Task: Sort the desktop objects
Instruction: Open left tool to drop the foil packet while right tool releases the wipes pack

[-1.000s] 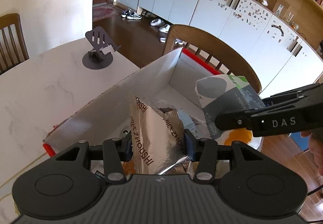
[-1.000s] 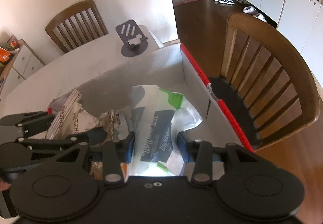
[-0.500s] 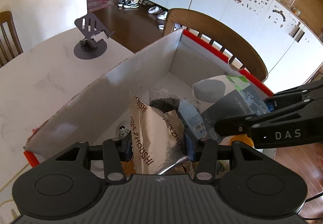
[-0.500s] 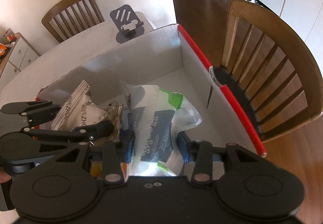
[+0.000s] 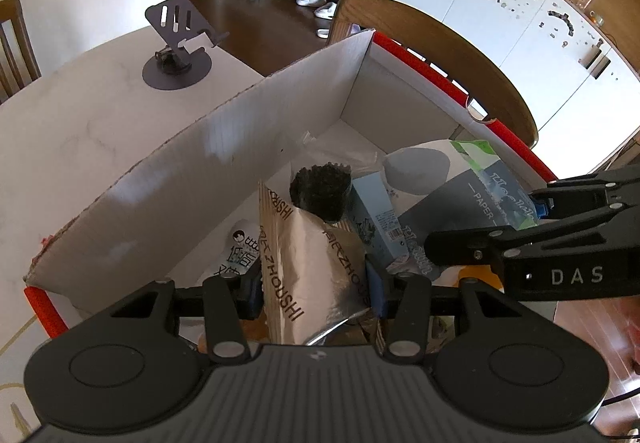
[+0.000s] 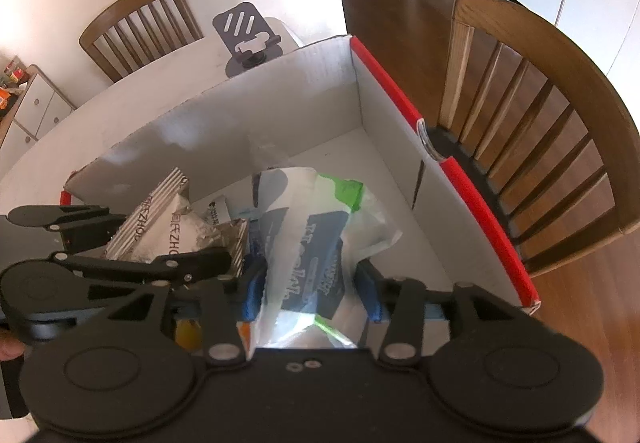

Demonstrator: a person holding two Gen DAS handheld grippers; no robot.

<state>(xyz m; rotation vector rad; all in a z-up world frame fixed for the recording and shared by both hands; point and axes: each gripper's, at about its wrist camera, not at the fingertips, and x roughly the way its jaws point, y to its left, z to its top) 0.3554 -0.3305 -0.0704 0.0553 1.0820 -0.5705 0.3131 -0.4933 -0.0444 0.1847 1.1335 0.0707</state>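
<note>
- Foil snack pouch sits pinched between the jaws of the left gripper, held over the open cardboard box that stands at the bench edge nearest the wooden chair.
- Tissue pack – soft plastic, white, dark blue and green – is clamped the same way in the right gripper, also above the box interior, just beside the pouch.
- Already lying in the box: a pale blue carton, a dark knobbly lump in clear wrap, and a white packet with Chinese print on the floor of the box.
- Risks, as I judge them: the two grippers hang very close together, so letting go at once could knock one tool against the other; the pouch is light and crinkled and may catch on a pad instead of dropping; the tissue pack is limp and could slump onto the red-edged wall nearest the chair and tip out toward the floor.
- The box stands close to the bench edge – a hard push down could shift it outward.
- Readable writing: "ZHOUSHI" runs along the pouch; "PAPER" shows on the tissue pack, its brand script too warped to read; "DAS" is printed on the right gripper's side.
- A dark phone stand stands well apart, toward the far bench edge.
</note>
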